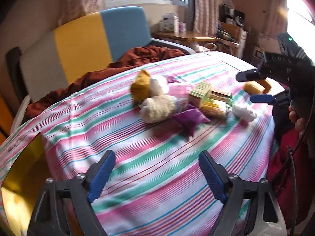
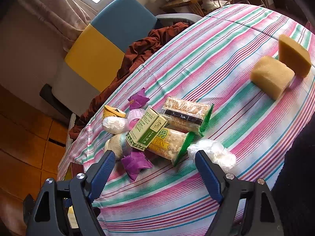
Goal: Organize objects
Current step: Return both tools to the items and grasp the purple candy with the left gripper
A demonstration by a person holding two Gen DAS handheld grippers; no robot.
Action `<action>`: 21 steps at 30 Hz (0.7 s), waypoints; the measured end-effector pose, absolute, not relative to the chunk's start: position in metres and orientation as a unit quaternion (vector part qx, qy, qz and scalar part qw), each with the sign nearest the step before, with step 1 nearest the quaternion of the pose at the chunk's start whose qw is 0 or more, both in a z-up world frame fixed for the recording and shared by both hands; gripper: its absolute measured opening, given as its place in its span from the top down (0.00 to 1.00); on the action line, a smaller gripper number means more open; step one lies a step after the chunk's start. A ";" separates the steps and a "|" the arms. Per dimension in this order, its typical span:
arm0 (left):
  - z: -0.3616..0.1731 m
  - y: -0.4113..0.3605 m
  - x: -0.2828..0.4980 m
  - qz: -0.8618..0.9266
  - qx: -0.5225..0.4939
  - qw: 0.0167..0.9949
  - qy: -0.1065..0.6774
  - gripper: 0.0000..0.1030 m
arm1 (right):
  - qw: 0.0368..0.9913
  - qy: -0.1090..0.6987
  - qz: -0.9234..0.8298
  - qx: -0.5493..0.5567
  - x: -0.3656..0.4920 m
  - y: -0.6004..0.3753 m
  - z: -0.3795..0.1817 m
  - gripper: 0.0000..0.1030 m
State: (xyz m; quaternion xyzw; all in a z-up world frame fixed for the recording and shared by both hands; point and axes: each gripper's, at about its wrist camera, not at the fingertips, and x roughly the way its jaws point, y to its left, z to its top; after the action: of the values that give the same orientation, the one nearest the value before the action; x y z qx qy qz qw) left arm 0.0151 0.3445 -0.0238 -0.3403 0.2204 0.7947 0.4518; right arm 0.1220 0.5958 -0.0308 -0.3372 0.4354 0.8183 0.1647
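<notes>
On the striped bedsheet (image 1: pixel 137 137) lies a pile: a green-and-yellow box (image 2: pixel 146 130), two green-edged snack packs (image 2: pixel 187 116), purple packets (image 2: pixel 135 164), rolled cream socks (image 1: pixel 159 108), a mustard bundle (image 1: pixel 140 86) and a white plastic-wrapped bundle (image 2: pixel 212 154). Two yellow sponges (image 2: pixel 271 76) sit apart at the far right. My left gripper (image 1: pixel 157 155) hovers open over bare sheet, short of the pile. My right gripper (image 2: pixel 155 154) is open just above the near edge of the pile, gripping nothing. In the left wrist view the right gripper (image 1: pixel 246 88) reaches in from the right.
A rust-brown blanket (image 1: pixel 137 57) is bunched along the sheet's far edge, against a grey, yellow and blue headboard (image 1: pixel 82 49). A wooden desk (image 1: pixel 183 36) with boxes stands by the window. A person's hand (image 1: pixel 297 118) and red clothing (image 1: pixel 283 167) are at the right.
</notes>
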 end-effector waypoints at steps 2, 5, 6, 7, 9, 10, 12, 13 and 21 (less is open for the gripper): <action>-0.029 0.362 0.015 0.777 -0.342 0.476 0.230 0.25 | 0.164 0.436 0.818 -0.336 0.122 0.596 -0.031 0.18; -0.036 0.387 0.017 0.758 -0.335 0.498 0.255 0.33 | 0.161 0.436 0.818 -0.337 0.122 0.597 -0.031 0.18; -0.039 0.396 0.017 0.752 -0.332 0.504 0.266 0.33 | 0.161 0.437 0.818 -0.337 0.122 0.597 -0.031 0.18; -0.041 0.403 0.017 0.749 -0.328 0.507 0.273 0.33 | 0.161 0.437 0.818 -0.337 0.122 0.597 -0.031 0.18; -0.045 0.415 0.016 0.742 -0.323 0.514 0.285 0.33 | 0.159 0.439 0.818 -0.336 0.122 0.597 -0.032 0.18; -0.046 0.421 0.015 0.739 -0.320 0.517 0.291 0.33 | 0.157 0.440 0.818 -0.336 0.122 0.597 -0.032 0.18; -0.047 0.430 0.015 0.736 -0.306 0.522 0.304 0.33 | 0.156 0.441 0.817 -0.336 0.122 0.598 -0.032 0.18; -0.048 0.435 0.017 0.732 -0.298 0.526 0.313 0.33 | 0.156 0.441 0.818 -0.336 0.121 0.598 -0.032 0.18; -0.072 0.466 0.012 0.711 -0.276 0.535 0.363 0.47 | 0.158 0.446 0.815 -0.334 0.122 0.598 -0.033 0.18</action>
State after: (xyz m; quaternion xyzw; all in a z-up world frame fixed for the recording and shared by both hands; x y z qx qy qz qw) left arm 0.0118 0.4662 -0.0717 -0.2762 0.3632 0.7110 0.5351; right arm 0.1217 0.5980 -0.0333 -0.3341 0.4456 0.8154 0.1581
